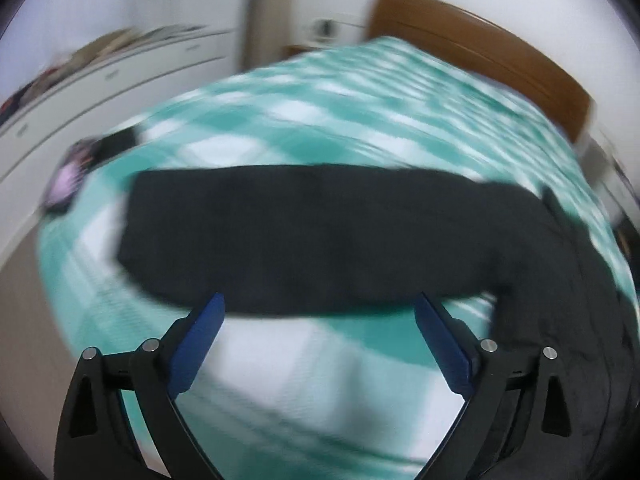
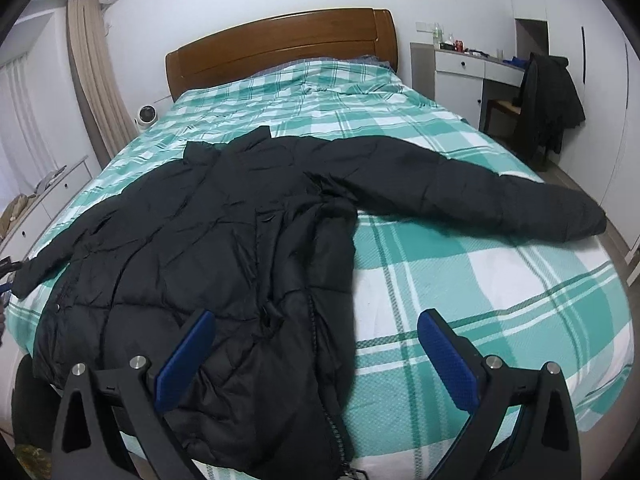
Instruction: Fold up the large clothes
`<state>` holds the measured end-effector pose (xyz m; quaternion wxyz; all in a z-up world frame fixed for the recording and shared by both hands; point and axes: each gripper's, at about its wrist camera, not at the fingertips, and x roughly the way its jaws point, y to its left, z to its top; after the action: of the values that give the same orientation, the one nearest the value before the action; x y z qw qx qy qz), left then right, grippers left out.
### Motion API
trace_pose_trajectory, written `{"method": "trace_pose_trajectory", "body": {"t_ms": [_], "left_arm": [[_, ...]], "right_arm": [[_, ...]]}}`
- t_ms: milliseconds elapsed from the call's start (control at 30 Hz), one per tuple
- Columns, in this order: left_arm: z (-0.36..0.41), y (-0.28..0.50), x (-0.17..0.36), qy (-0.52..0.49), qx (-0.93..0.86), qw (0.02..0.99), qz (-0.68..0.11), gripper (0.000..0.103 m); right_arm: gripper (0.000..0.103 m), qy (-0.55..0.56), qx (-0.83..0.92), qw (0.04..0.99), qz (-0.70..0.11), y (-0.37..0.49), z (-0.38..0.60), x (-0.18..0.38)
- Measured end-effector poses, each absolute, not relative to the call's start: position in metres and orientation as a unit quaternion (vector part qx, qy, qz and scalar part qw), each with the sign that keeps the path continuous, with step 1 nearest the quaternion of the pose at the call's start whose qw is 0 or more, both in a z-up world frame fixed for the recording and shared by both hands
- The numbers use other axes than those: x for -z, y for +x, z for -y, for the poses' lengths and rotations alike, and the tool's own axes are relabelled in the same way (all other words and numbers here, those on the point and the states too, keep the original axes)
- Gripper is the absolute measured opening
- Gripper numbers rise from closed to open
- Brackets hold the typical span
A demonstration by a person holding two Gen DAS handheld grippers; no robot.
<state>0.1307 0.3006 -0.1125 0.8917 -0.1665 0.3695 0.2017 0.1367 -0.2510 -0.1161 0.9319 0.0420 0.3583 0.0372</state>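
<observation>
- Black jacket [image 2: 224, 240] spread flat on checked bed [image 2: 500, 280], centre-left of right wrist frame; collar toward headboard [image 2: 280, 44], hem at lower edge nearest camera.
- Right sleeve [image 2: 480, 196] stretched out to right of frame; left sleeve [image 1: 320, 236] a dark band across mid-frame in left wrist view, blurred.
- Left gripper [image 1: 320, 308] wide open, nothing btwn blue pads [image 1: 200, 344]; poised just short of sleeve edge.
- Right gripper [image 2: 312, 324] also spread, empty, over hem area by zipper [image 2: 320, 360].
- Step in hand, prob.: fold sleeves in across body. Best to pinch near cuff, grab both layers, lift only enough to clear, lay straight across chest w/o dragging the body; puffy fabric likely to spring back, so press flat.
- Containers: white drawers [image 1: 112, 76] upper left of left view, shut, contents unseen; clutter on top too blurred to ID. Desk drawers [image 2: 460, 64] upper right of right view, shut; bottles and small items on top.
</observation>
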Motion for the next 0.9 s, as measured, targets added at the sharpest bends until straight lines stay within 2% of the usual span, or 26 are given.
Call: {"method": "trace_pose_trajectory", "body": {"t_ms": [100,233,267,300,367,500,900], "left_arm": [[-0.267,0.181,0.121,-0.118,-0.16,0.902,-0.383,0.097],[-0.252,0.248,0.153,-0.101,-0.138,0.885,-0.433,0.097],[-0.248,0.259,0.161,-0.087,-0.148,0.882,-0.438,0.103],[-0.243,0.269,0.171,-0.06,-0.158,0.883,-0.438,0.103],[-0.239,0.272,0.176,-0.042,-0.16,0.888,-0.428,0.103],[-0.248,0.266,0.177,-0.067,-0.148,0.896,-0.413,0.103],[-0.239,0.265,0.175,-0.059,-0.152,0.895,-0.416,0.103]], "right_arm": [[0.103,0.041,-0.036,0.929,-0.365,0.137,0.248,0.12],[0.103,0.033,-0.032,0.929,-0.367,0.132,0.245,0.121],[0.103,0.032,-0.03,0.929,-0.368,0.131,0.246,0.122],[0.103,0.033,-0.027,0.928,-0.371,0.13,0.247,0.123],[0.103,0.039,-0.024,0.927,-0.373,0.128,0.249,0.125],[0.103,0.047,-0.018,0.924,-0.379,0.127,0.254,0.13],[0.103,0.05,-0.014,0.931,-0.361,0.136,0.252,0.115]]}}
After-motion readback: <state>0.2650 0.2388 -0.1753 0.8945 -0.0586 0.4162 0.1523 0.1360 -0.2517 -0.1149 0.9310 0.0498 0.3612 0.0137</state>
